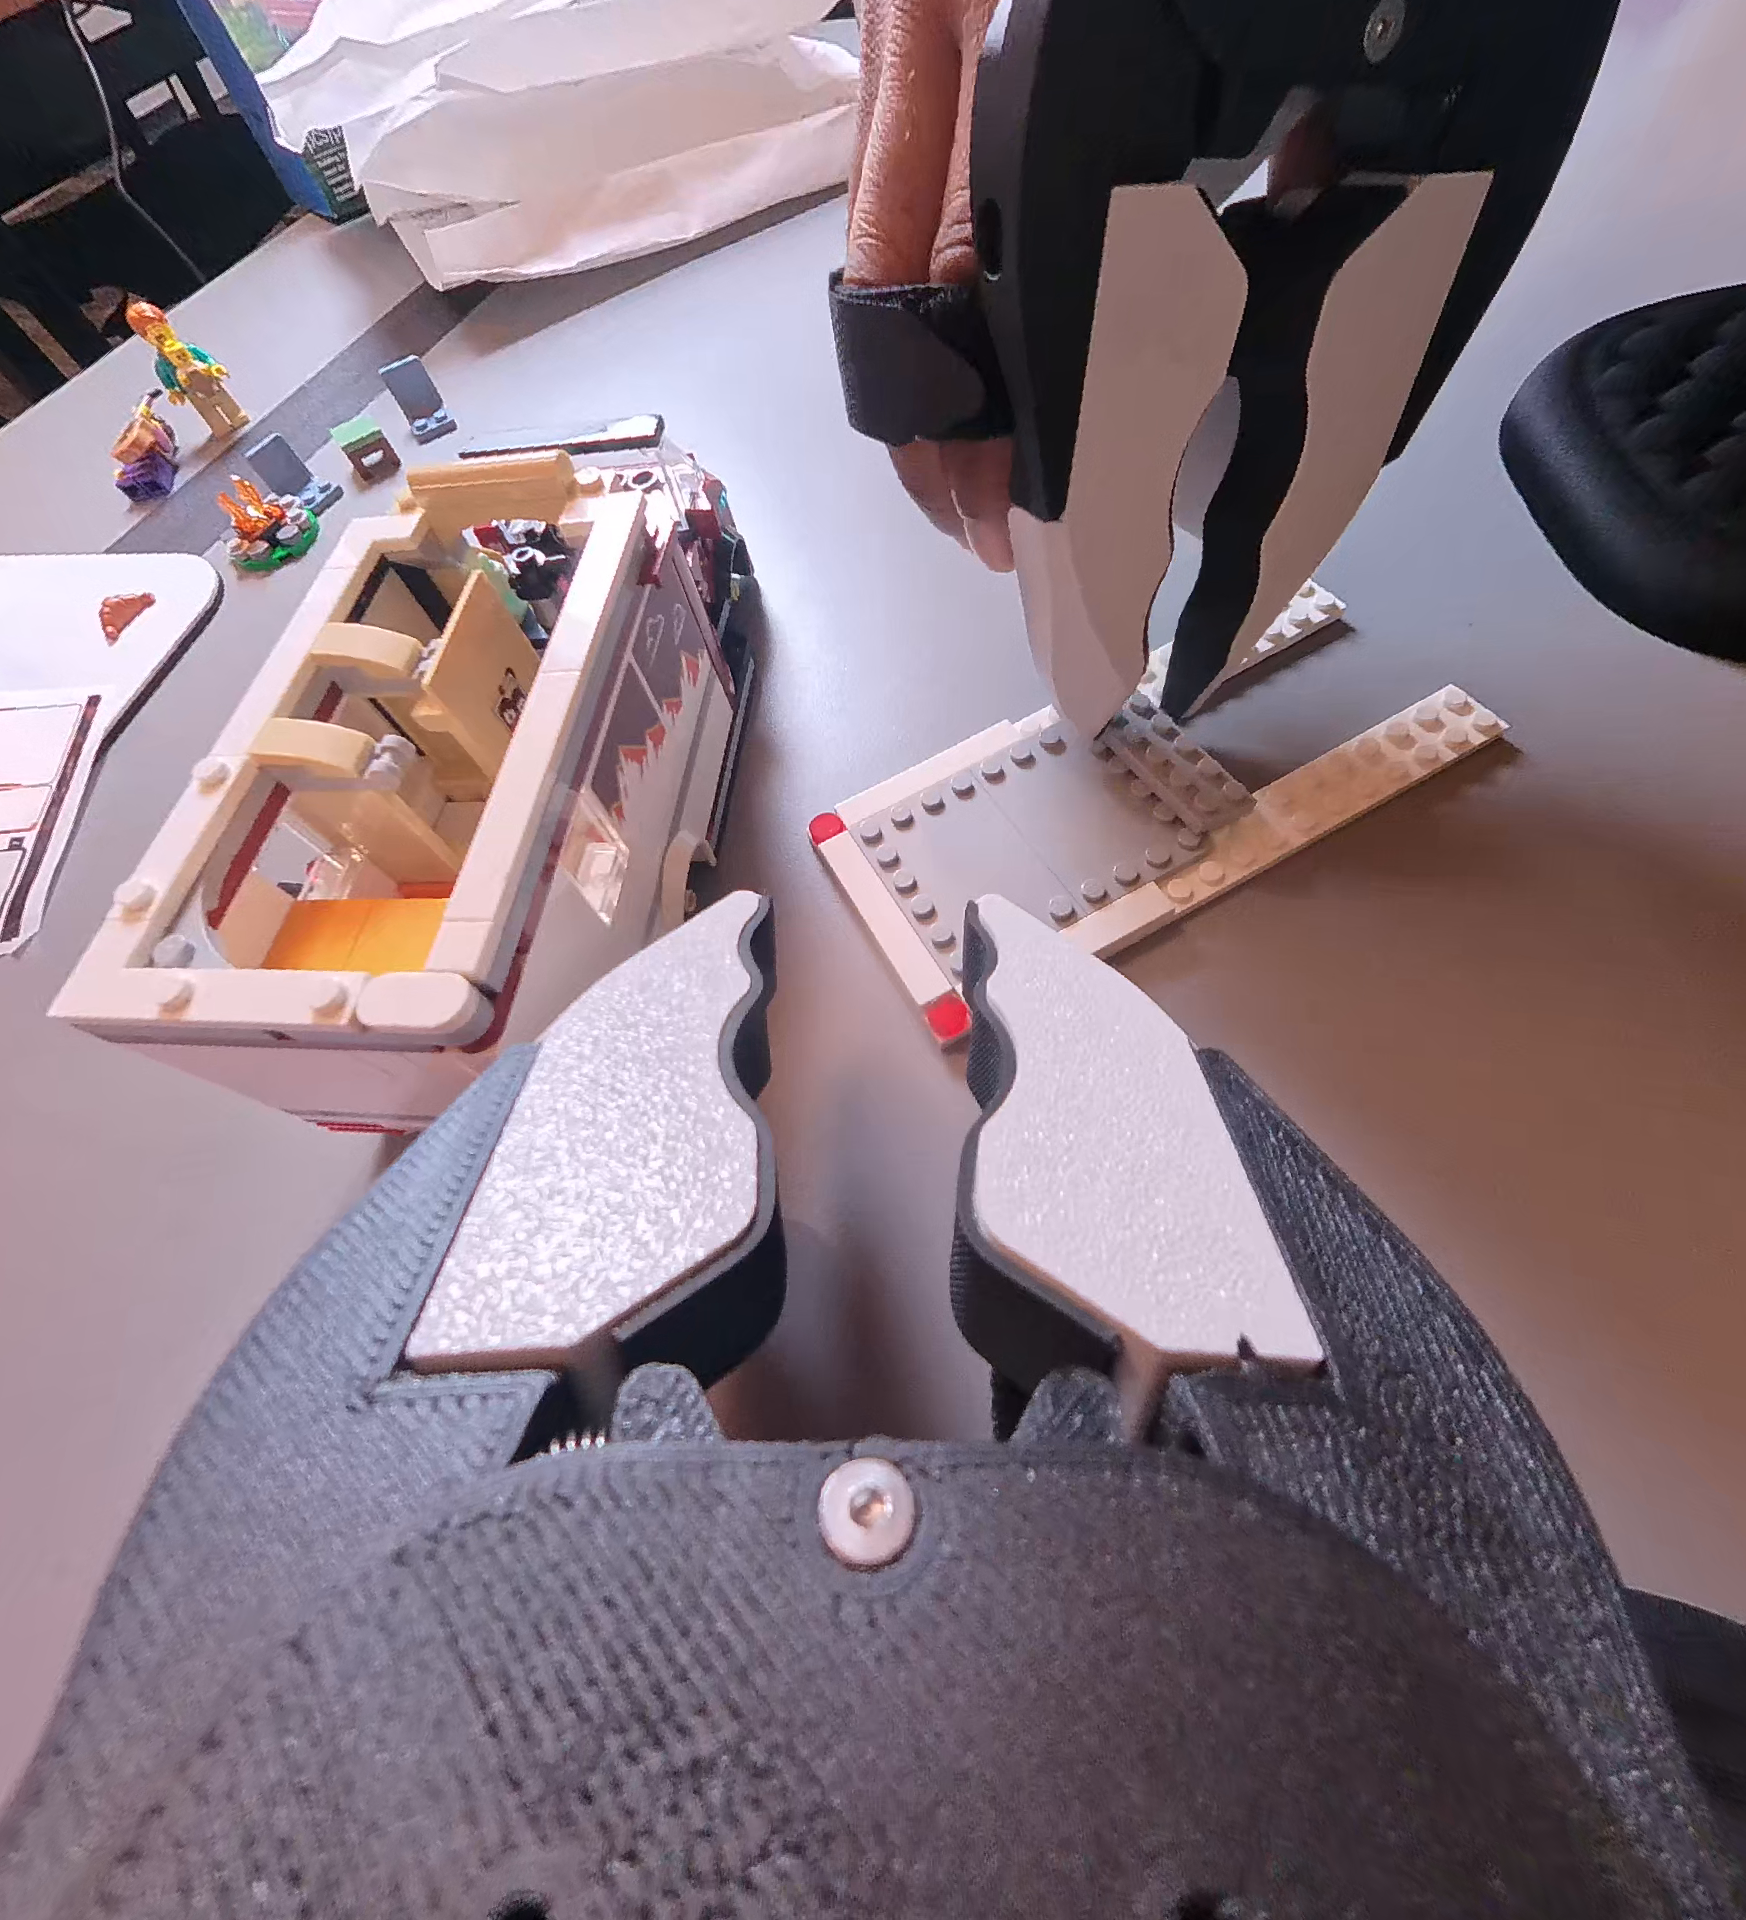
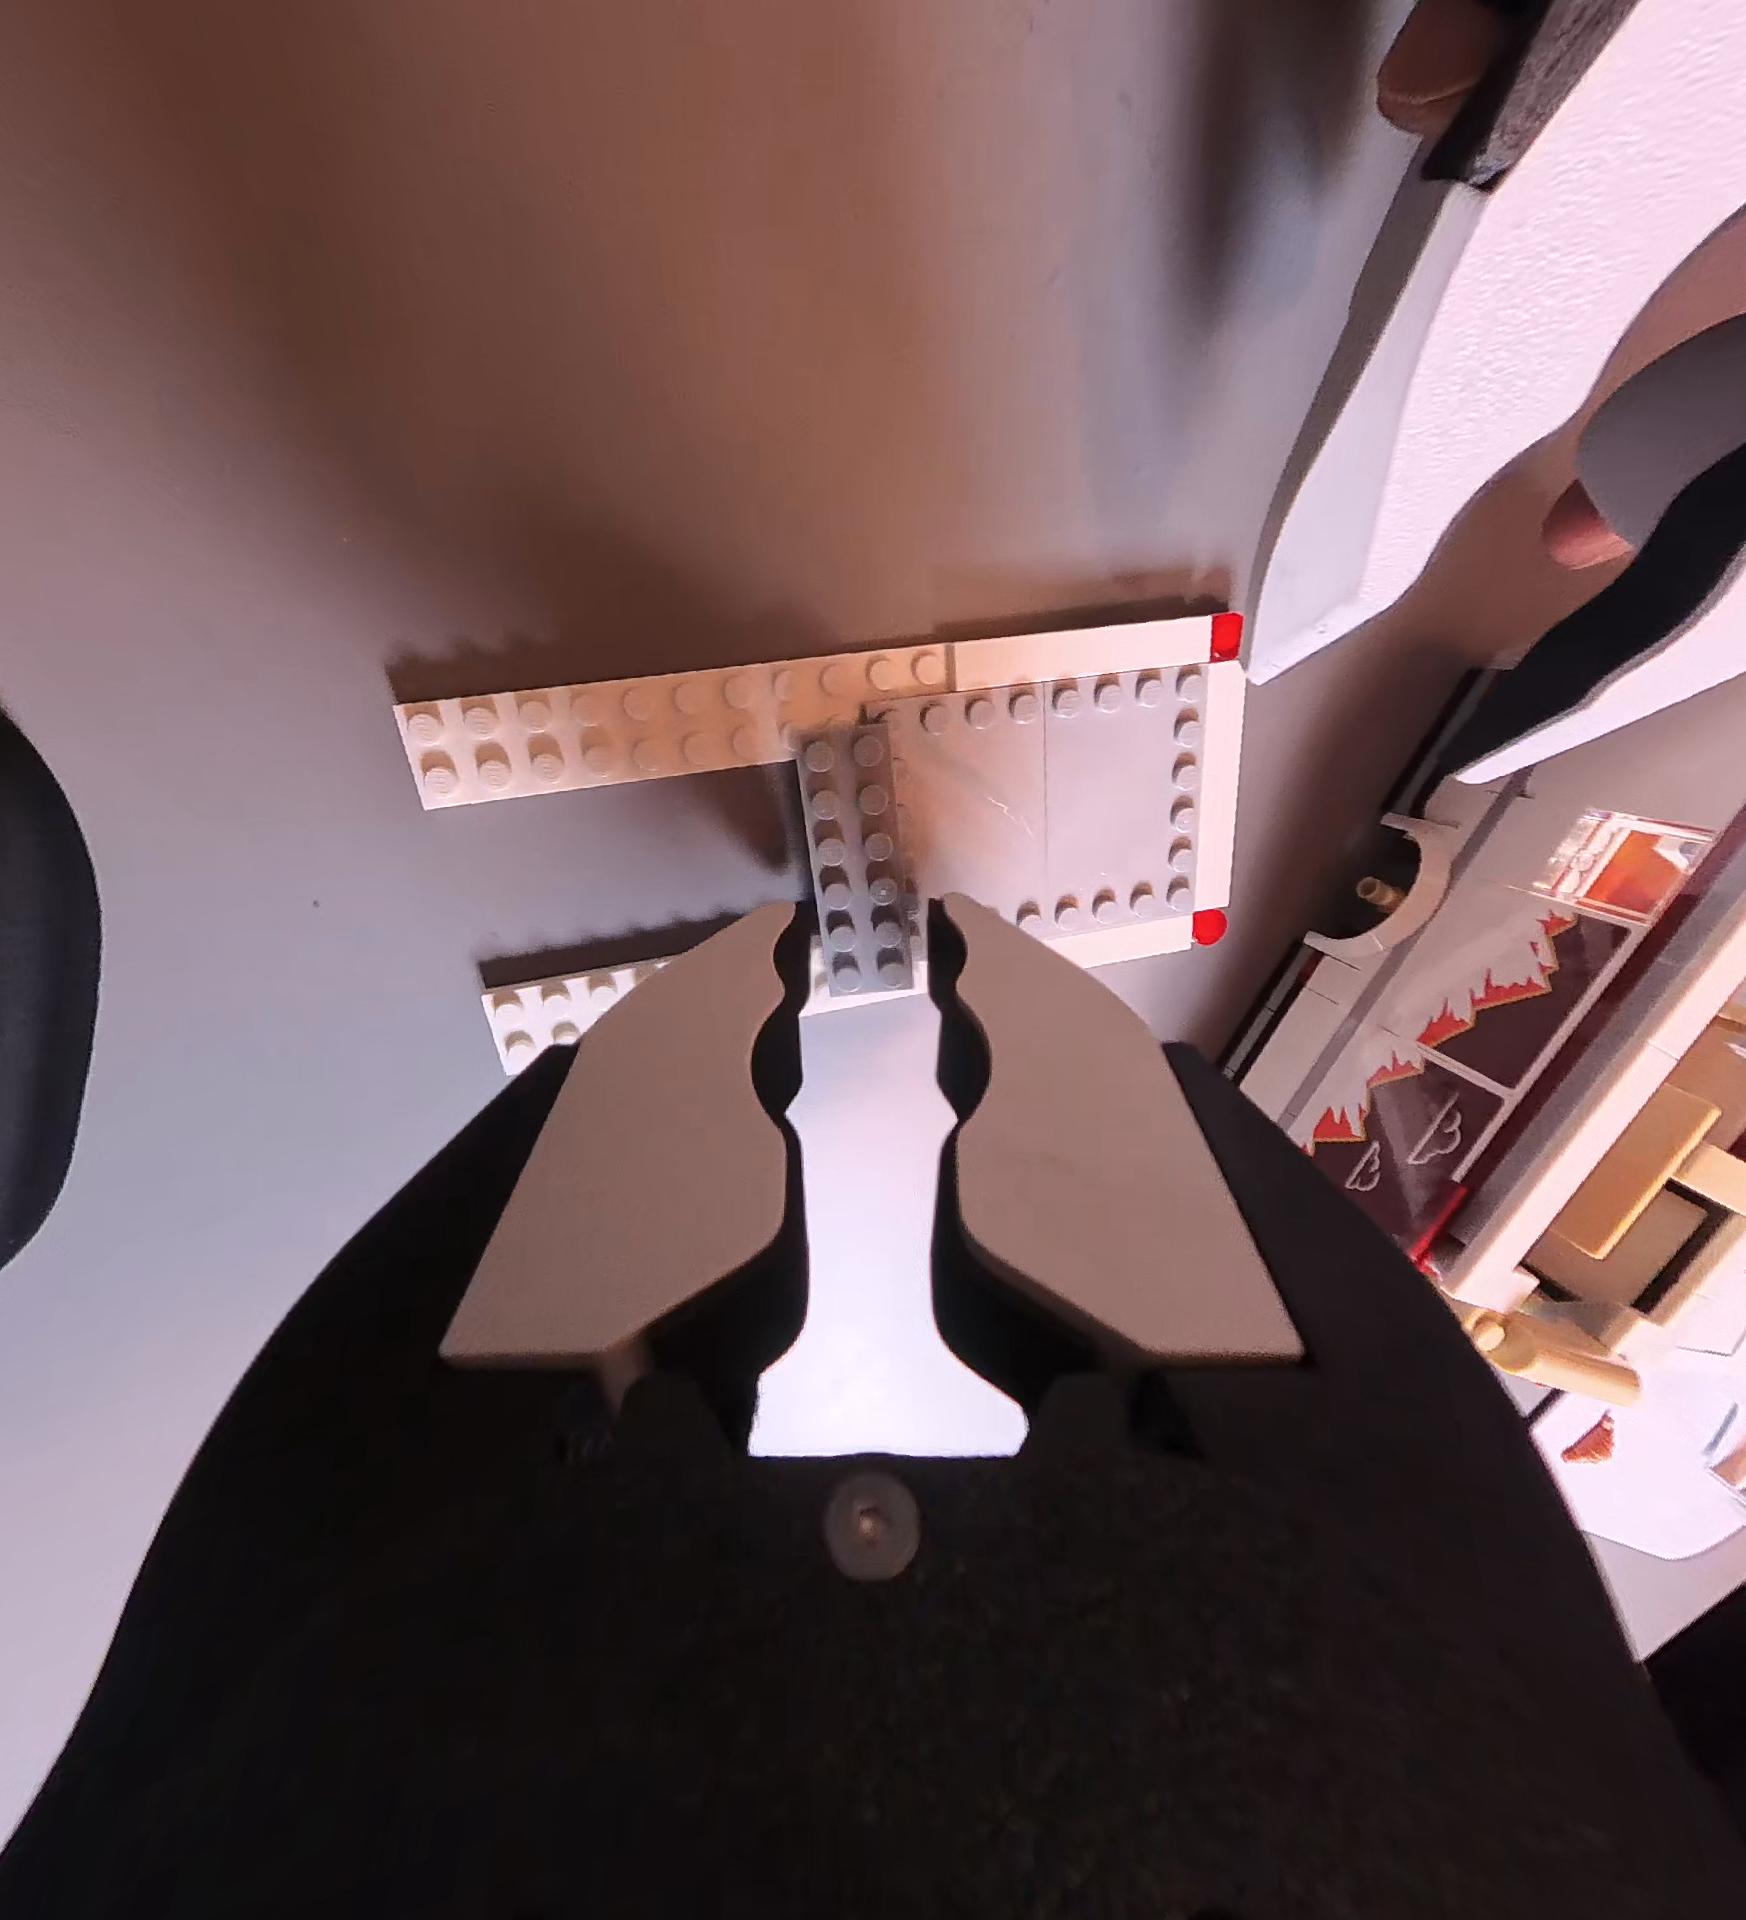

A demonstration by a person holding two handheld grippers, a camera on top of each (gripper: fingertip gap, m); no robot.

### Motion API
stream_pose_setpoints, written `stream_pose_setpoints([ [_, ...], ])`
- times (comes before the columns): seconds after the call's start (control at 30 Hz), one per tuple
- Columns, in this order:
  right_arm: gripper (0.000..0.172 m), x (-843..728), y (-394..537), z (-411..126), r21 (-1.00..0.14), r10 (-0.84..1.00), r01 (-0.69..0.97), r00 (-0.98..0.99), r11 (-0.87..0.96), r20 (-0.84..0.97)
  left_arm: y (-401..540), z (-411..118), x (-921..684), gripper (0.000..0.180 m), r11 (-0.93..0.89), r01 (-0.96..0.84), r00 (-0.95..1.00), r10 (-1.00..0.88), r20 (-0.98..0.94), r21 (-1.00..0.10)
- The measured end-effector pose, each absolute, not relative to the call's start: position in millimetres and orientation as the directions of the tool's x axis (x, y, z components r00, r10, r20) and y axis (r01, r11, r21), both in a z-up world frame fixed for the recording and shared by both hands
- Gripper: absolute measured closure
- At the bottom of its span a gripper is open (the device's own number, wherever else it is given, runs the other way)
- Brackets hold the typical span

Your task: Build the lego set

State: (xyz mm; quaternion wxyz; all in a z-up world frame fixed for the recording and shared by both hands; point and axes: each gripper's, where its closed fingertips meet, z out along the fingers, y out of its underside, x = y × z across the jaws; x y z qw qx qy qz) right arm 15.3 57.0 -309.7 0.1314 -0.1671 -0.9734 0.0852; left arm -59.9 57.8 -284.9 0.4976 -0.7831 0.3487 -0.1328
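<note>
Grey plate (image 2: pixel 858 862) lies studs-up across the white-edged brick panel (image 2: pixel 1118 810), its near end between the right gripper's (image 2: pixel 861 925) fingertips; whether they press it I cannot tell. Left gripper (image 1: pixel 869 935) hangs apart, bare, at the panel's 6 o'clock; roofless van (image 1: pixel 412 769) at its 9 o'clock on the surface (image 1: pixel 1368 1091).

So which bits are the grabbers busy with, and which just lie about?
Busy with: long grey studded plate straddled by right gripper; white-and-grey brick panel with red corners beside left gripper.
Lying about: white brick camper van; orange-haired toy figure.
</note>
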Motion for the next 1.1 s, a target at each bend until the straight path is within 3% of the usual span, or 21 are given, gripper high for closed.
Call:
stream_pose_setpoints([
  [0.13,0.146,11,61,-299,-0.258,0.414,0.349,-0.870,0.901,0.267,58,-285,-60,0.146,-0.263,-0.414,0.722,-0.678,-0.138,-0.871],
  [0.3,0.147,15,63,-283,-0.466,0.657,0.504,-0.707,0.727,0.262,57,-291,-61,0.142,-0.293,-0.438,0.725,-0.675,-0.141,-0.850],
  [0.43,0.155,24,44,-286,-0.584,0.751,0.521,-0.607,0.623,0.259,55,-296,-60,0.139,-0.322,-0.448,0.716,-0.688,-0.118,-0.834],
  [0.57,0.155,21,36,-297,-0.577,0.745,0.510,-0.598,0.638,0.296,53,-301,-57,0.137,-0.328,-0.476,0.700,-0.703,-0.125,-0.816],
  [0.83,0.149,15,41,-302,-0.578,0.777,0.609,-0.625,0.543,0.071,52,-300,-57,0.137,-0.317,-0.484,0.696,-0.705,-0.139,-0.816],
  [1.1,0.151,20,31,-307,-0.566,0.763,0.619,-0.646,0.545,0.027,51,-302,-56,0.139,-0.312,-0.498,0.688,-0.710,-0.149,-0.809],
])
